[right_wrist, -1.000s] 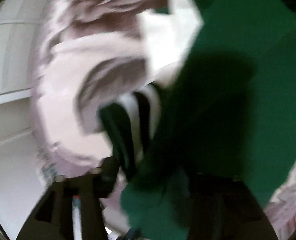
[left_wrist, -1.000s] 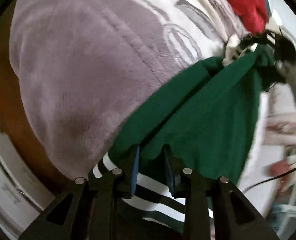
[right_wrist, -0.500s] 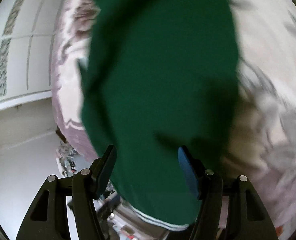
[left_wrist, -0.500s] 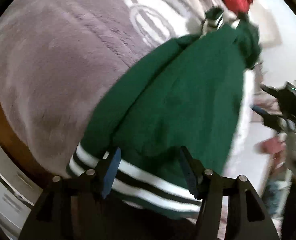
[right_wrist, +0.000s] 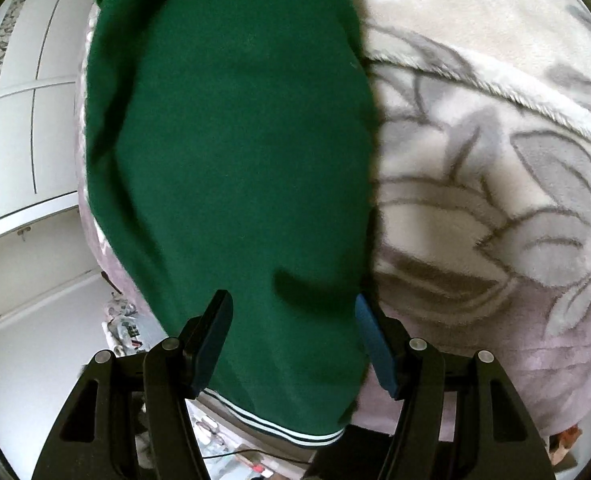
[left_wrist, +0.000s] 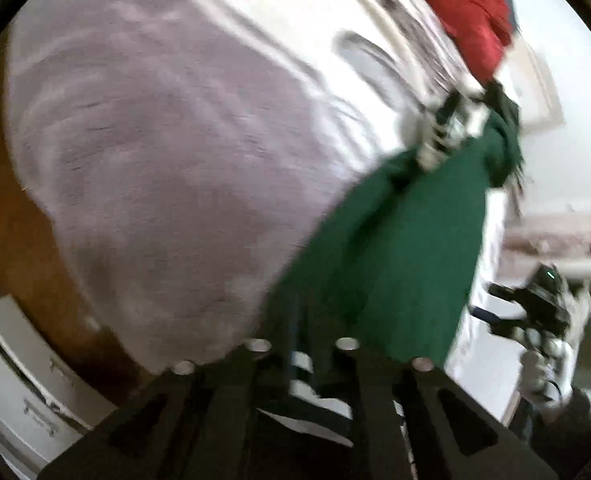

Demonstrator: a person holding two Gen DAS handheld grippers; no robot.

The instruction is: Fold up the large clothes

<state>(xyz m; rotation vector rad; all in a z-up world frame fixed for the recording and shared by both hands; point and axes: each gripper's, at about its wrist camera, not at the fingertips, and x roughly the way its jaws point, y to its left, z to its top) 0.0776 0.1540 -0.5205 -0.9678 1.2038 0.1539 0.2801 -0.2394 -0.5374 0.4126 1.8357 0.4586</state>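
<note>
A dark green sweater (right_wrist: 231, 152) with white-striped hem (right_wrist: 279, 430) lies lengthwise on a plush grey-and-white blanket (right_wrist: 495, 168). My right gripper (right_wrist: 291, 336) is open, its fingers astride the sweater's lower part near the hem. In the blurred left wrist view the sweater (left_wrist: 395, 248) stretches away to its striped cuff (left_wrist: 447, 132). My left gripper (left_wrist: 305, 344) is shut on the sweater's striped hem end (left_wrist: 303, 376). The right gripper (left_wrist: 535, 308) shows at the right edge of the left wrist view.
A red garment (left_wrist: 467, 12) lies at the blanket's far end. The blanket (left_wrist: 167, 160) covers a bed with a brown edge (left_wrist: 23, 248). White cupboards (right_wrist: 27, 92) and a white floor with clutter (right_wrist: 123, 328) lie left of the bed.
My left gripper, open half a second ago, has closed on the hem end. My right gripper stays open over the sweater and has shifted slightly.
</note>
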